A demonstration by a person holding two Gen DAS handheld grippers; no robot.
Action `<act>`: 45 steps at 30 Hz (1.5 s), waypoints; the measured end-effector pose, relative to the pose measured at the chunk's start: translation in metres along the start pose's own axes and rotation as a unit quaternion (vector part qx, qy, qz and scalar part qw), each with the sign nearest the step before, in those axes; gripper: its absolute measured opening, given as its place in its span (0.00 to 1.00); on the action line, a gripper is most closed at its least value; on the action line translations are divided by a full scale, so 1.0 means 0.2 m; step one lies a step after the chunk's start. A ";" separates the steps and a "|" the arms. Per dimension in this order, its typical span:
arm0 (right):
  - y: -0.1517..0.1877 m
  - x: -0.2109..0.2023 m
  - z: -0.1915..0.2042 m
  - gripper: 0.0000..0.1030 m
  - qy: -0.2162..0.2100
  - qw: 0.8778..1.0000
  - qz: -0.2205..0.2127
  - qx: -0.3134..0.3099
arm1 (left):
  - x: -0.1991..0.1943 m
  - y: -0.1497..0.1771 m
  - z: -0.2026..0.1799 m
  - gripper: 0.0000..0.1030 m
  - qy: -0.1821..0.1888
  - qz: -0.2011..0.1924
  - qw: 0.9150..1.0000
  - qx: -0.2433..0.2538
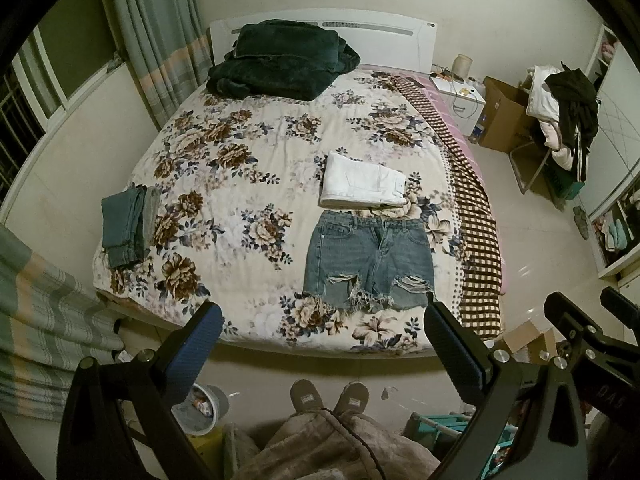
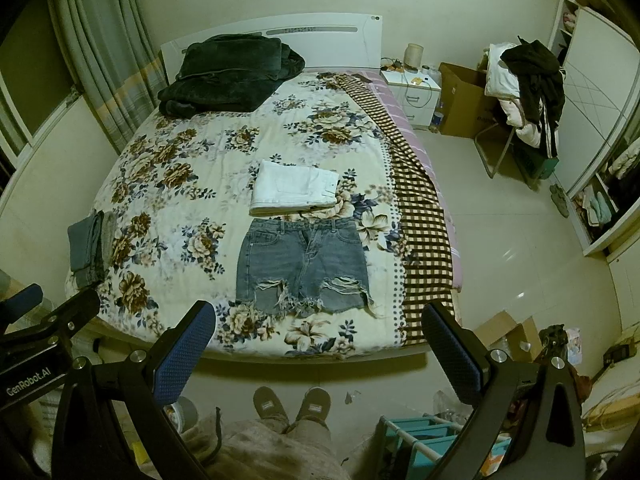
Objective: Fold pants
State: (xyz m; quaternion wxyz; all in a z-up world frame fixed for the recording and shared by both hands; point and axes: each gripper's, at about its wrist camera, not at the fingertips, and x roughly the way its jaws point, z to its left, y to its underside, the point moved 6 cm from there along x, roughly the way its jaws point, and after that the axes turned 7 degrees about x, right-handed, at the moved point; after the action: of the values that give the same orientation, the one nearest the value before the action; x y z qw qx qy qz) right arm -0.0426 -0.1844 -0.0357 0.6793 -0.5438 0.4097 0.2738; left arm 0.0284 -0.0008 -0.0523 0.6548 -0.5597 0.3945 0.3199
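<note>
While both tools hang back over the floor short of the bed, I note the left gripper [image 1: 324, 344] with jaws spread wide and nothing between them, and the right gripper [image 2: 320, 340] likewise wide and empty. Nearest on the floral quilted bedspread [image 1: 224, 184] lie the distressed blue denim shorts [image 1: 366, 256], flat, front up, close to the near edge. Frayed hems point toward me, waistband away; the waist-to-hem axis runs near to far, though the piece is about as wide as it is long. Risks, as I judge them: the torn leg openings and loose threads could snag on a pad [image 1: 196, 340], so a pinch there may lift only a flap; a pinch pressed too deep may gather the soft quilt with the denim. Just beyond the waistband sits a folded white garment [image 1: 362, 184], nearly touching, so a fold carried away from me could shove it. Far left, a folded grey-green pair of trousers [image 1: 126, 226]; at the headboard, a dark green plush blanket [image 1: 280, 60].
</note>
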 end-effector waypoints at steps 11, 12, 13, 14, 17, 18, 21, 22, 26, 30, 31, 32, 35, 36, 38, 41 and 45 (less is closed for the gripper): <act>0.00 0.00 0.00 1.00 0.000 1.000 0.000 0.000 | 0.00 0.00 0.00 1.00 0.000 -0.001 1.000 0.000; 0.00 0.00 0.00 1.00 0.000 1.000 0.000 0.001 | 0.00 0.00 0.00 1.00 0.001 -0.001 1.000 0.000; 0.00 0.00 0.00 1.00 0.000 1.000 0.000 0.001 | 0.00 0.00 0.00 1.00 0.001 -0.001 1.000 -0.001; 0.00 0.00 0.00 1.00 0.000 1.000 0.000 0.001 | 0.00 0.00 0.00 1.00 0.001 -0.001 1.000 0.000; 0.00 0.00 0.00 1.00 0.000 1.000 0.000 0.000 | 0.00 0.00 0.00 1.00 0.002 0.000 1.000 -0.001; 0.00 0.00 0.00 1.00 0.000 1.000 0.000 0.001 | 0.00 0.00 0.00 1.00 0.002 0.000 1.000 0.000; 0.00 0.00 0.00 1.00 0.000 1.000 0.000 0.001 | 0.00 0.00 0.00 1.00 0.003 -0.001 1.000 -0.001; 0.00 0.00 0.00 1.00 0.000 1.000 0.000 0.001 | 0.00 0.00 0.00 1.00 0.002 -0.001 1.000 0.000; 0.00 0.00 0.00 1.00 0.000 1.000 0.000 0.001 | 0.00 0.00 0.00 1.00 0.002 -0.001 1.000 -0.001; 0.00 0.00 0.00 1.00 0.001 1.000 0.001 0.001 | 0.00 0.00 0.00 1.00 0.004 0.000 1.000 0.000; 0.00 0.00 0.00 1.00 0.000 1.000 0.001 0.001 | 0.00 0.00 0.00 1.00 0.005 0.000 1.000 0.000; 0.00 0.00 0.00 1.00 0.000 1.000 0.001 0.001 | 0.00 0.00 0.00 1.00 0.006 0.000 1.000 0.000; 0.01 0.01 0.00 1.00 0.004 1.000 0.005 0.004 | 0.04 -0.05 -0.07 1.00 0.006 -0.002 1.000 0.004; 0.02 0.01 0.00 1.00 0.005 1.000 0.007 0.007 | 0.09 -0.07 -0.06 1.00 -0.001 -0.007 1.000 0.005; 0.02 0.02 0.02 1.00 0.008 1.000 0.008 0.012 | 0.12 -0.09 0.00 1.00 -0.015 -0.015 1.000 0.004; 0.01 0.12 0.00 1.00 0.010 1.000 0.004 0.024 | 0.25 -0.09 0.01 1.00 -0.044 -0.031 0.999 -0.002; 0.00 0.46 -0.01 1.00 0.005 0.998 0.031 0.047 | 0.51 -0.15 0.05 1.00 -0.067 -0.015 0.998 -0.013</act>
State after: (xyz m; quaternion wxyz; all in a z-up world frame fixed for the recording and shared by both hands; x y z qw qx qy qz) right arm 0.0043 -0.1940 -0.1145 0.6936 -0.4993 0.4420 0.2725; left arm 0.1056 0.0009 -0.1264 0.6770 -0.5515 0.3370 0.3520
